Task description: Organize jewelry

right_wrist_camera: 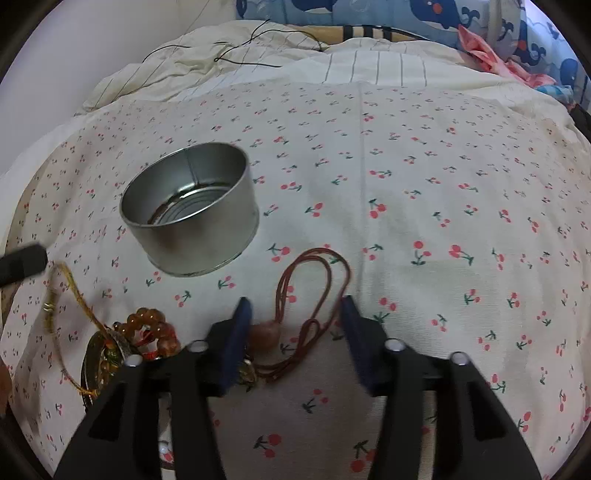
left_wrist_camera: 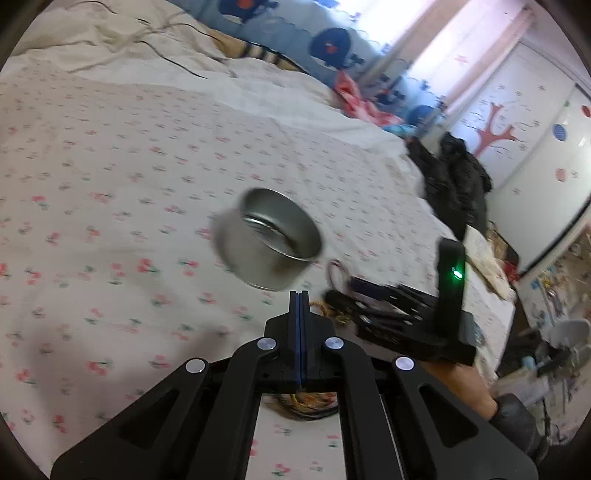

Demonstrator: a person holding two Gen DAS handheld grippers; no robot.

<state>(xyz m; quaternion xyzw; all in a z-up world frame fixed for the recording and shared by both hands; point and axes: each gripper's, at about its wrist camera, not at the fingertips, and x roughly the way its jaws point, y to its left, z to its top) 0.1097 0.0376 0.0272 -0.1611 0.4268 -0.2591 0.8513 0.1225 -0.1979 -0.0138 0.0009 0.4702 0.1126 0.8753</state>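
An empty round metal tin (right_wrist_camera: pixel 192 208) stands on the cherry-print bedsheet; it also shows in the left wrist view (left_wrist_camera: pixel 267 238). My right gripper (right_wrist_camera: pixel 295 306) is open low over a brown cord necklace (right_wrist_camera: pixel 314 280) with a reddish bead pendant (right_wrist_camera: pixel 266 329) lying between its fingers. An amber bead bracelet (right_wrist_camera: pixel 149 325) and a gold cord (right_wrist_camera: pixel 70 291) lie to its left. My left gripper (left_wrist_camera: pixel 299 295) is shut and empty, above the sheet just short of the tin. The right gripper's body (left_wrist_camera: pixel 402 317) shows to its right.
The bedsheet (right_wrist_camera: pixel 424 184) spreads wide to the right. A rumpled cream duvet with a black cable (right_wrist_camera: pixel 240 48) lies at the back. Whale-print pillows (right_wrist_camera: pixel 406 14) and pink cloth (right_wrist_camera: pixel 491 51) are behind. Dark clothing (left_wrist_camera: pixel 454 177) hangs off the bed's edge.
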